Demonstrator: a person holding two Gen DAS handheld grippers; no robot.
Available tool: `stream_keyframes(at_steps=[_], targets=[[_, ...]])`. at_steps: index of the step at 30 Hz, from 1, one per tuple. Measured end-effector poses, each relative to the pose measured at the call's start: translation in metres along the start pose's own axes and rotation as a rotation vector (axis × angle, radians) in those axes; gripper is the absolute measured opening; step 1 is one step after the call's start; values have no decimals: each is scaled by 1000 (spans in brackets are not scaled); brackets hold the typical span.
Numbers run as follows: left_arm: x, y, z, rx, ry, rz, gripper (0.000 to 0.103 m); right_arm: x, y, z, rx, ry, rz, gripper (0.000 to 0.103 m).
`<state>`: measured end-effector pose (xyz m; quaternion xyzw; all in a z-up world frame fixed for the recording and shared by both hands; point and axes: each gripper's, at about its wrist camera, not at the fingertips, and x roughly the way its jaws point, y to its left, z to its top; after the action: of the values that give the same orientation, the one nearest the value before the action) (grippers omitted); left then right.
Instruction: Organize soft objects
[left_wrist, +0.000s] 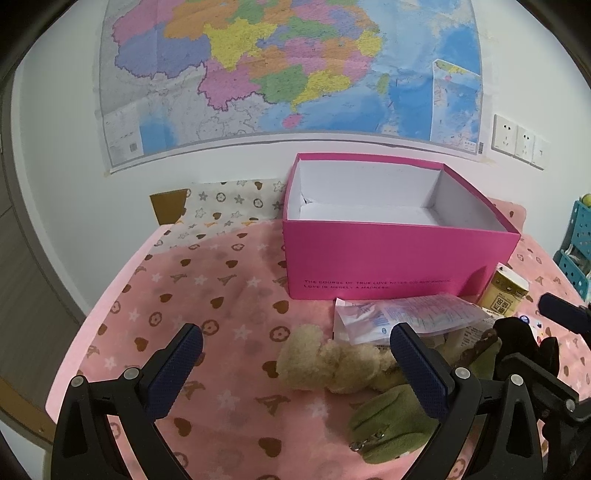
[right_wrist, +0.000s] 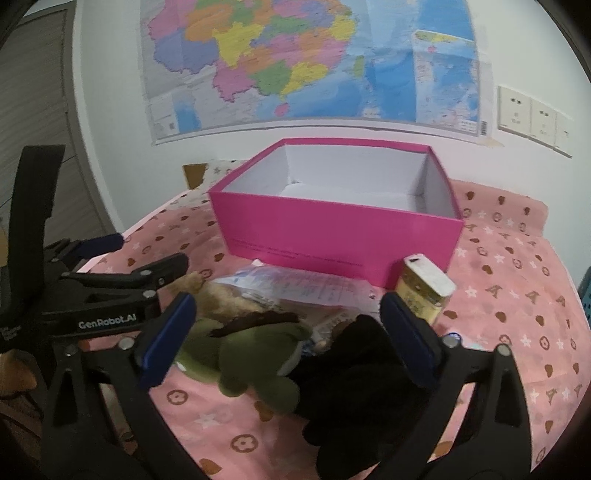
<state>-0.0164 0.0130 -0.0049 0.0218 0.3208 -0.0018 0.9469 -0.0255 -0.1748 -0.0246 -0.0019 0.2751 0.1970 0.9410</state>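
We see the bed (left_wrist: 221, 295) under a pink patterned sheet, a map (left_wrist: 277, 66) on the wall behind. The box (right_wrist: 332, 229), pink and open-topped, sits toward the far side and looks empty. Just in front of it lies a plastic packet (left_wrist: 406, 314), with a small yellow carton (right_wrist: 424, 295) standing beside the box's near right corner.

The soft things lie in a heap near us: a black item (right_wrist: 351, 369), a green plush (right_wrist: 255, 365) and a tan plush (left_wrist: 332, 362), touching one another.

Left claw (left_wrist: 295, 373): jaws wide apart, holding nothing, low over the tan plush. Right claw (right_wrist: 284, 339): jaws wide apart, empty, straddling the green plush and the black item.

We judge no sorting done yet; the step in hand is the first pick. Next move: settle on one item, close on its bulk, lift clear of its neighbours, carry it over the box rim.
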Motion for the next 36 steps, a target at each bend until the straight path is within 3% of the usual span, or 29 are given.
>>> stream_keyframes(at_steps=[5,9,15,24,29,36], targets=[[-4,7,-4,21,3,-30,103,7,4,0,-18,31,23,97],[-8,13,-11,37,16,-80,103,12,11,-1,-50,62,39,89],[-11,14,-24,66,41,-134,102,21,20,-2,-86,102,49,86],[-5,24,-36,38,101,-202,101,33,16,-4,-77,150,65,83],[-1,24,-41,55,143,-242,86,40,13,-5,-74,174,83,79],[-1,22,-53,85,198,-319,70,48,8,-9,-75,208,94,63]])
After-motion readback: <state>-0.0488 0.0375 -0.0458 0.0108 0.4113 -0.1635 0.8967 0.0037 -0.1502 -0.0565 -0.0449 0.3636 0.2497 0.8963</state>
